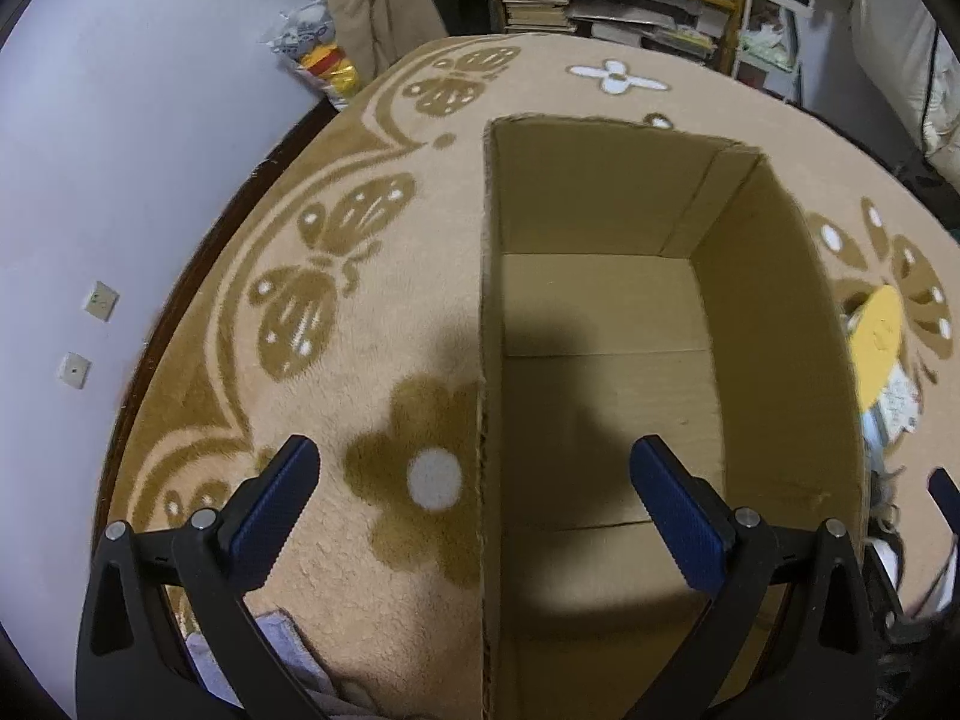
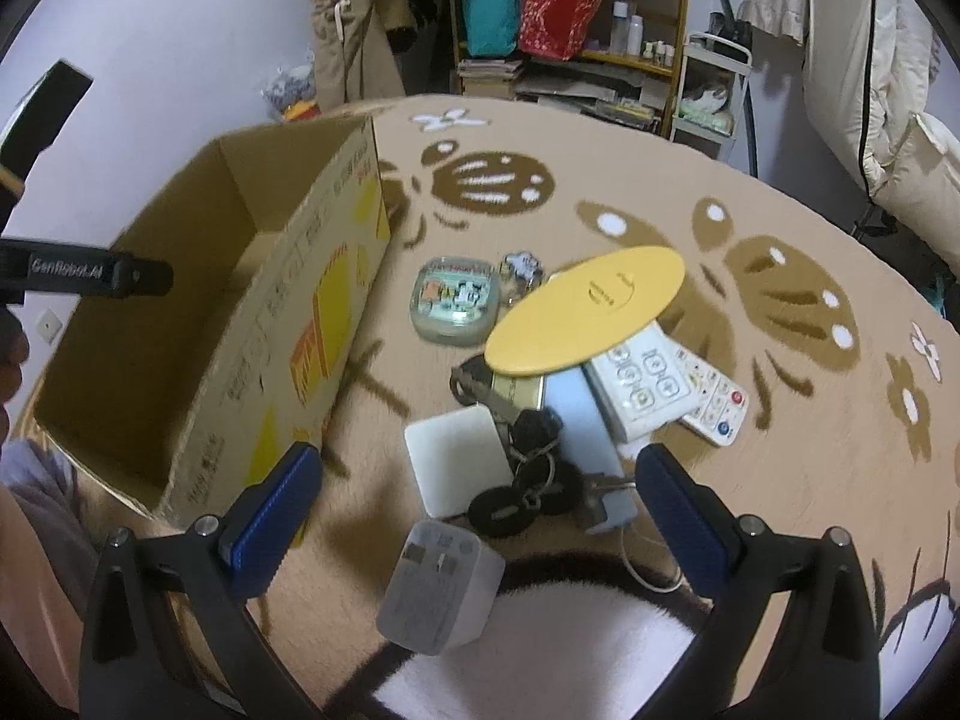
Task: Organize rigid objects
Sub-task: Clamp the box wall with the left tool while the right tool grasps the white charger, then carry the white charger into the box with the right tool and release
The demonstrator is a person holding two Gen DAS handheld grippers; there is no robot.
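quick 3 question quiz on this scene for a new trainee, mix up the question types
1. True or false: the cardboard box already holds some of the items.
2. Multiple choice: the yellow disc rests on
A) the box floor
B) the white remote and other items in the pile
C) the shelf
3. Short answer: which item lies nearest the right gripper, between its open fingers?

Key
1. False: the left wrist view shows only bare cardboard inside.
2. B
3. The white charger plug, lying on the blanket with its prongs facing up.
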